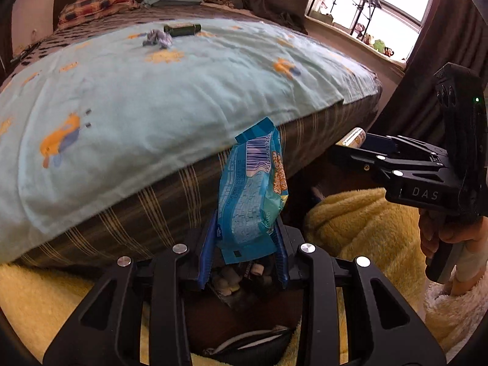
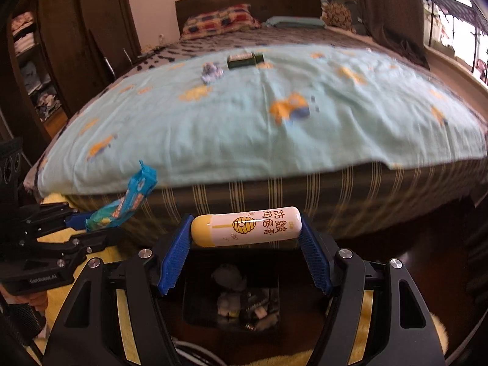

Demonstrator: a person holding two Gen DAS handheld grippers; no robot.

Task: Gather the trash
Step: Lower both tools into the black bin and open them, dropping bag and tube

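Note:
My left gripper (image 1: 244, 238) is shut on a blue snack wrapper (image 1: 253, 189), held upright at the foot of the bed; it also shows in the right wrist view (image 2: 122, 204). My right gripper (image 2: 247, 244) is shut on a white and yellow lip balm tube (image 2: 247, 227), held crosswise by its ends; the tube also shows in the left wrist view (image 1: 355, 137). Below both grippers stands a dark bin (image 2: 189, 305) with several pieces of trash inside. On the bed lie a crumpled blue-white scrap (image 2: 211, 72) and a dark green box (image 2: 244, 60).
The bed has a light blue blanket (image 2: 244, 128) with yellow prints and a striped mattress side (image 2: 335, 195). Yellow fluffy rug (image 1: 360, 228) covers the floor. A wardrobe (image 2: 45, 61) stands left, a window (image 1: 381, 9) and curtains right.

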